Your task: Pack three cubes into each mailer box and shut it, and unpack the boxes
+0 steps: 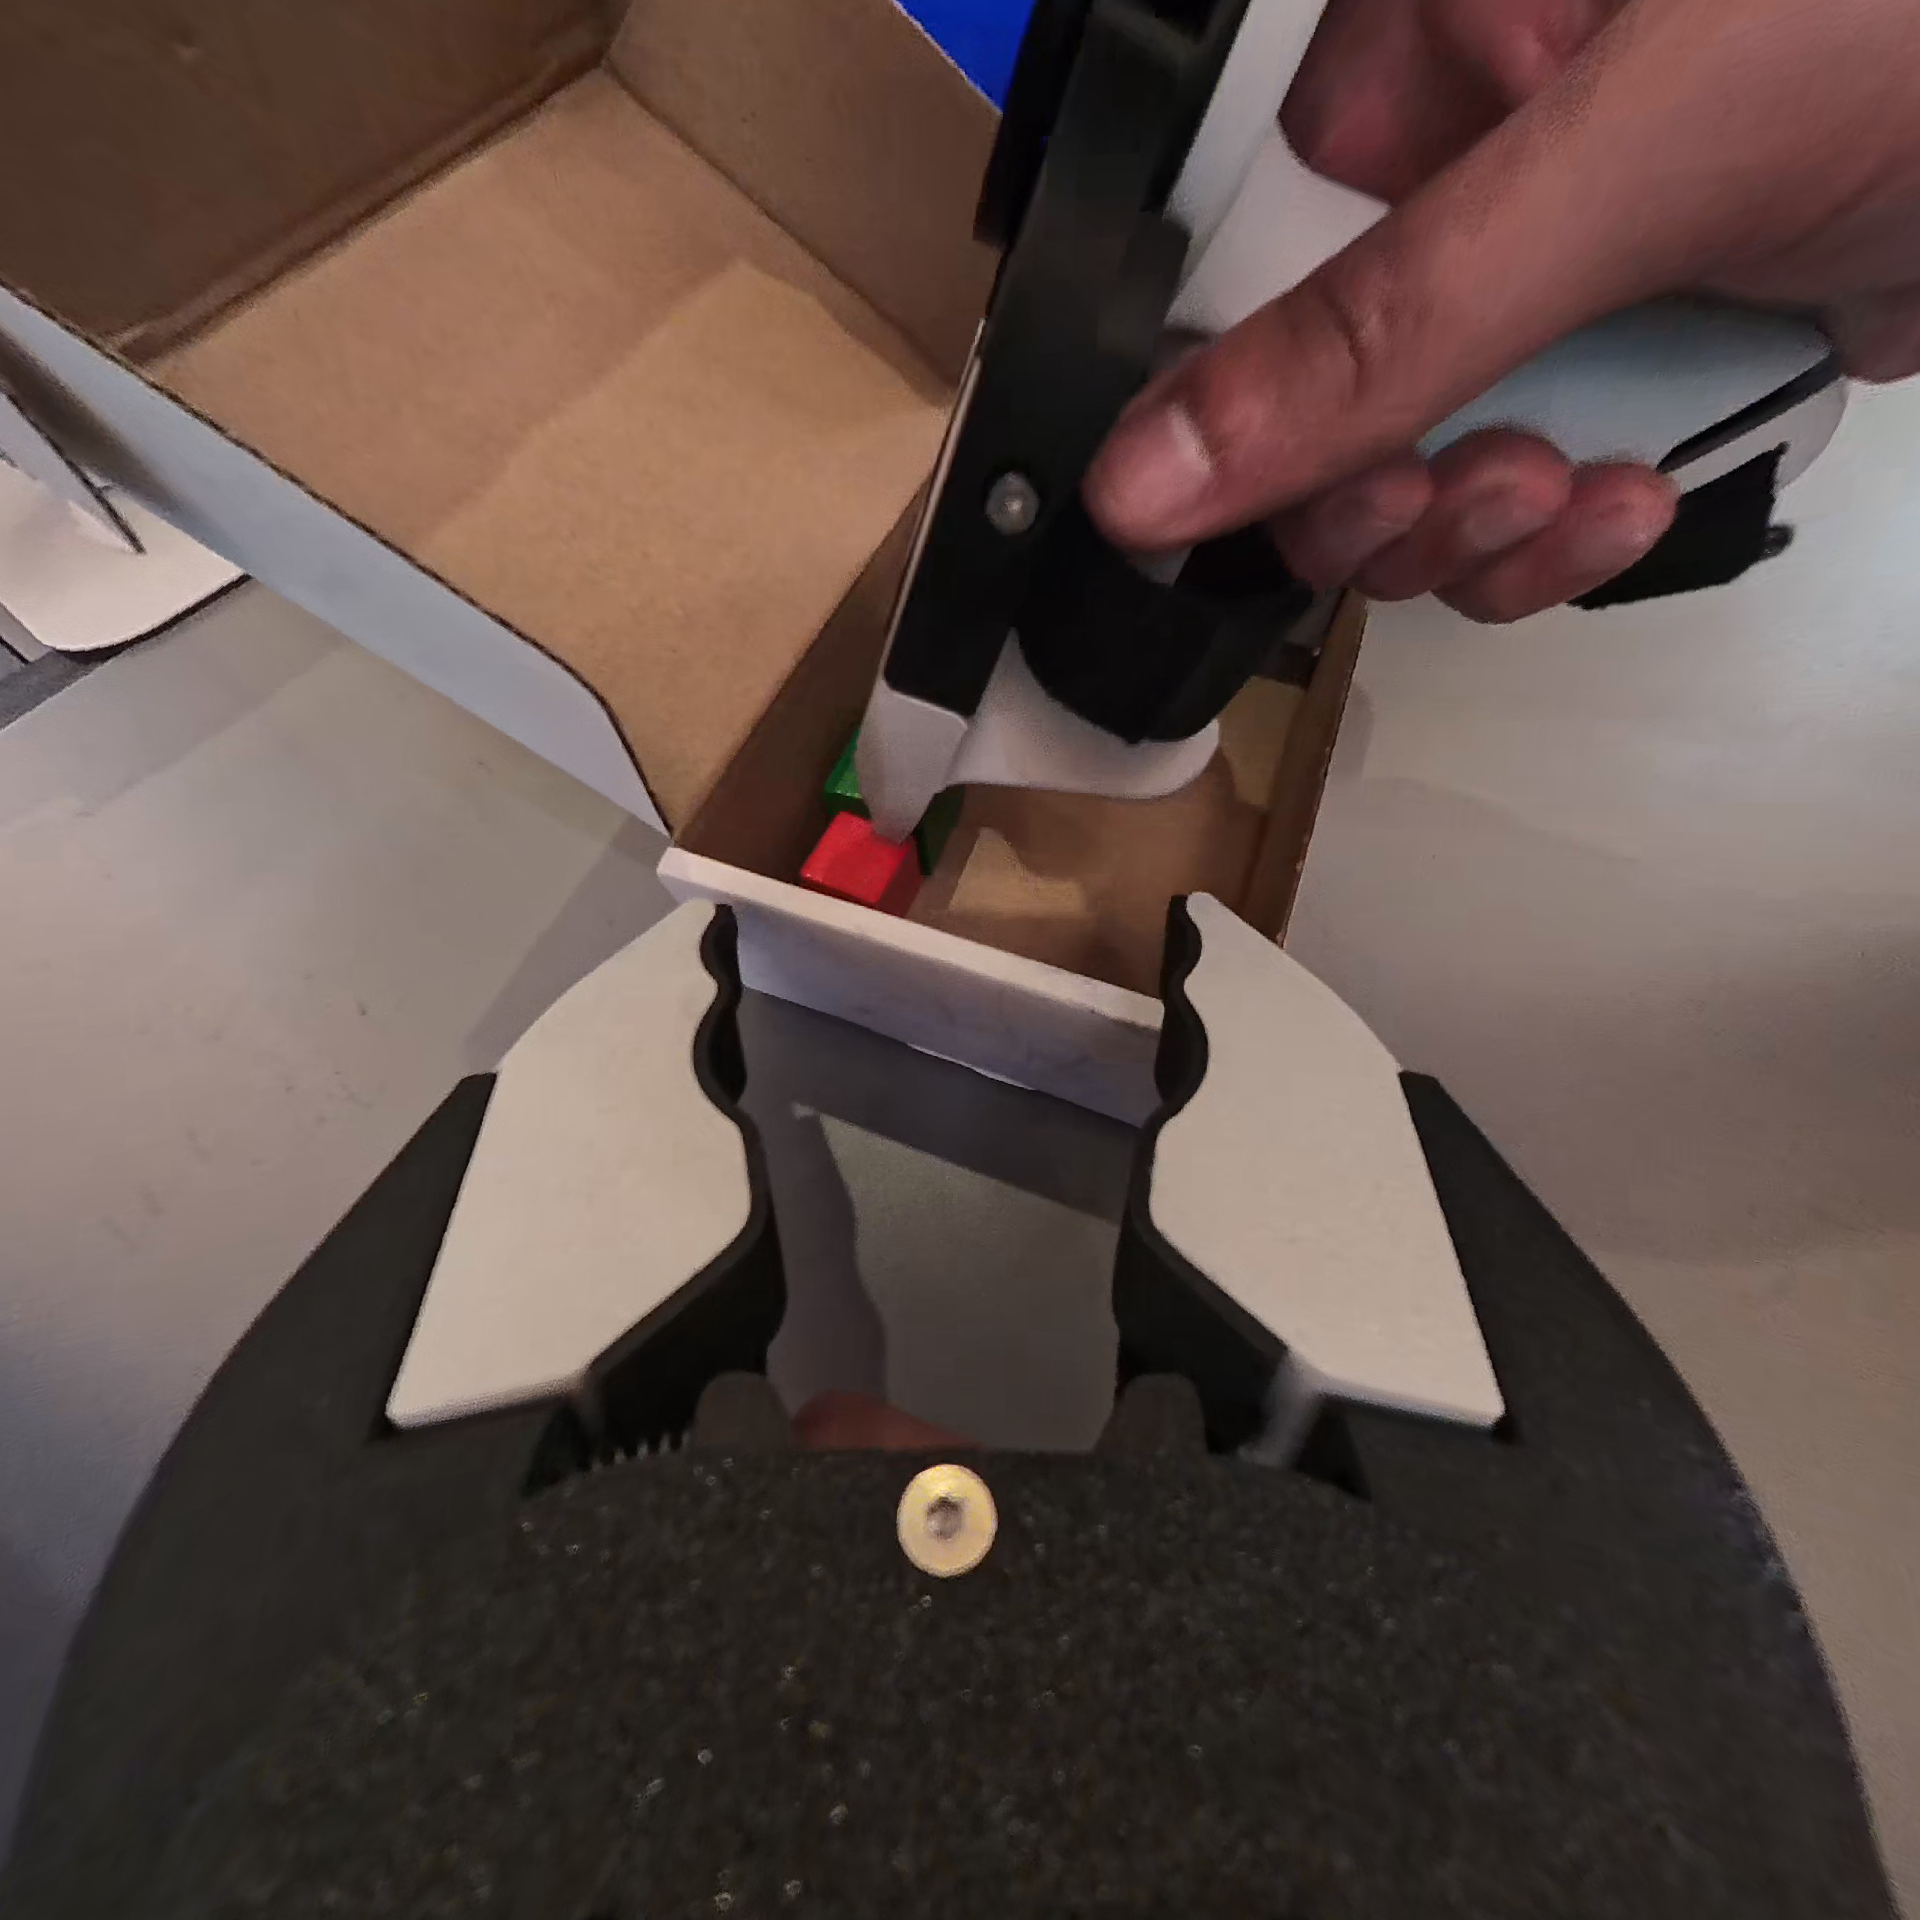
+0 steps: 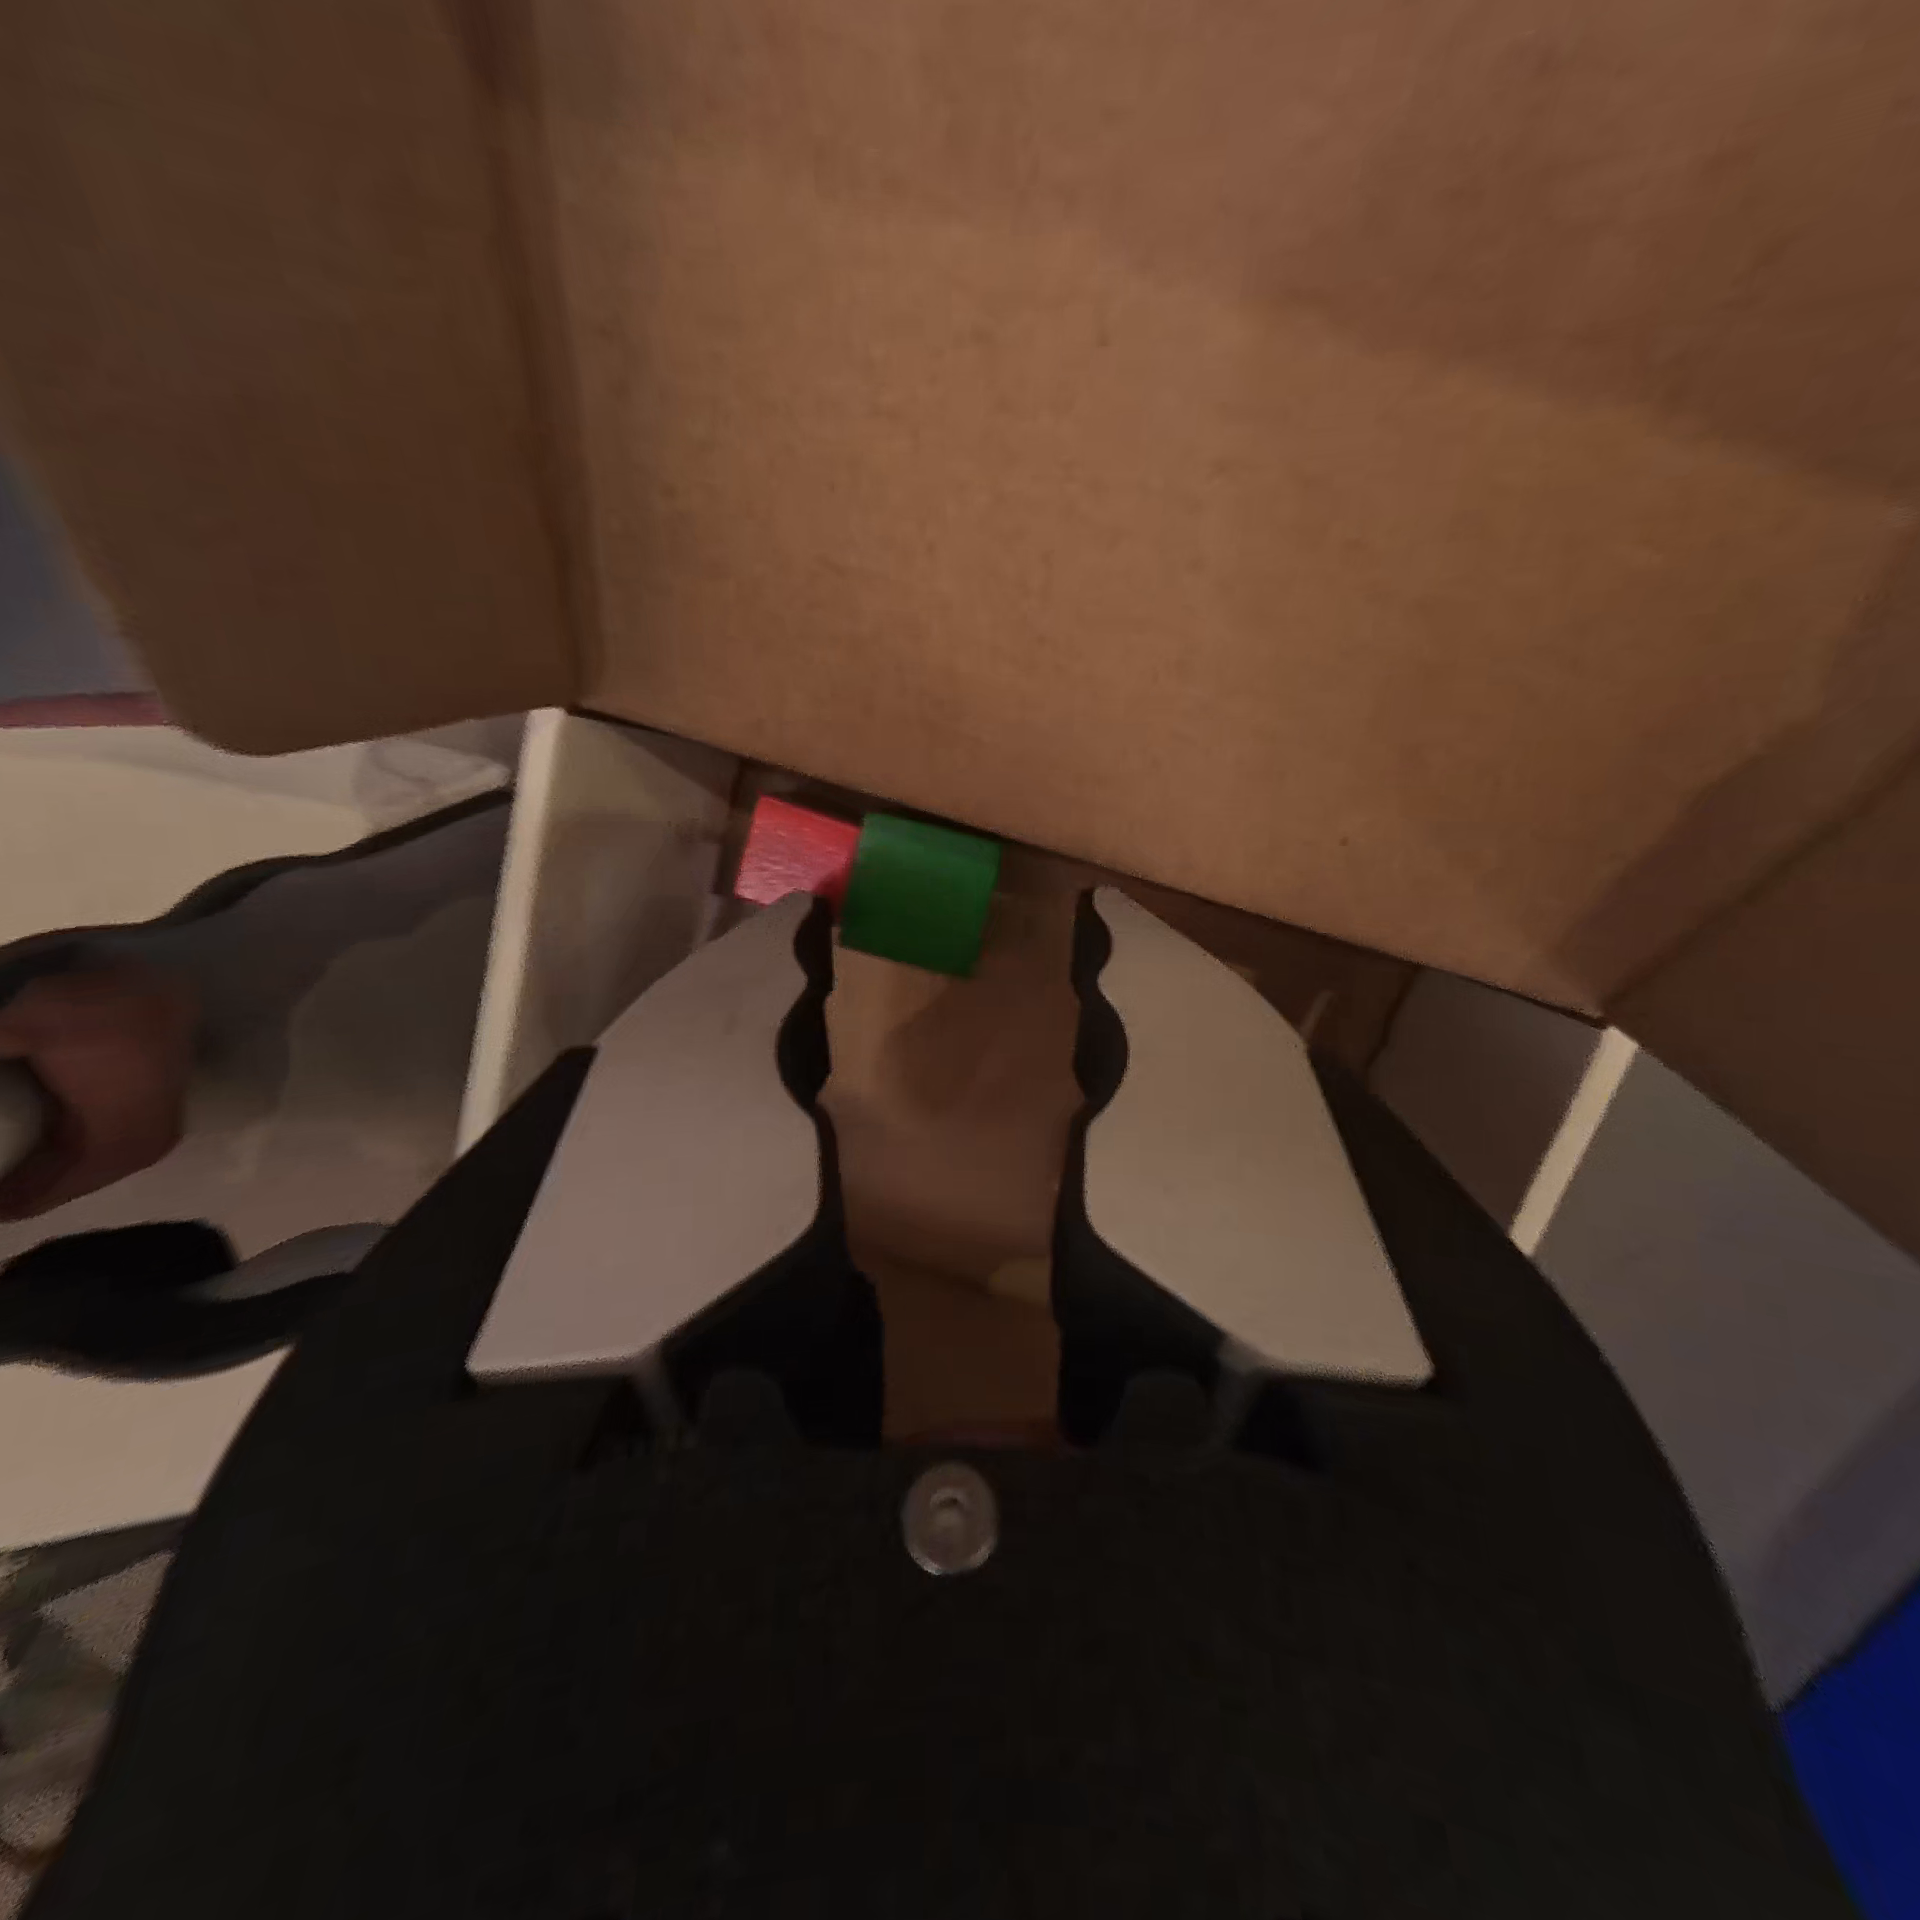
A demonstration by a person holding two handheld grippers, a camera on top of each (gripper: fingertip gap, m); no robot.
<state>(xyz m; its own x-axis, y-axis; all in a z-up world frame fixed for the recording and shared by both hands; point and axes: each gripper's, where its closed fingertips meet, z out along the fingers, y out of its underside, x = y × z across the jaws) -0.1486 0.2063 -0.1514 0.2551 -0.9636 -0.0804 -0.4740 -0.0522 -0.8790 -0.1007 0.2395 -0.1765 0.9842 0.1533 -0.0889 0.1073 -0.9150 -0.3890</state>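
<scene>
The open mailer box (image 1: 914, 987) sits at the centre of the left wrist view, white outside and brown inside, on a pale grey bench (image 1: 260, 987). Its long axis runs from the near white front wall at frame centre toward the upper left, where the raised lid (image 1: 540, 343) spreads across the top of the frame. Inside, at the near left corner, lie a red cube (image 1: 862, 862) and a green cube (image 1: 847, 774), the green one just behind the red, touching it. Whether a third cube lies in the box cannot be told.

The right gripper (image 2: 951, 904), held by a hand (image 1: 1507, 343) entering from the upper right, reaches down into the box; in its own view its fingers (image 2: 717, 997) stand parted with nothing between them, the left fingertip at the red cube (image 2: 795, 847) and the green cube (image 2: 920, 894) just ahead of the gap.

The left gripper (image 1: 951, 935) hovers at the box's front wall, its fingers (image 1: 623, 1091) spread wide on either side of that wall, gripping nothing.
</scene>
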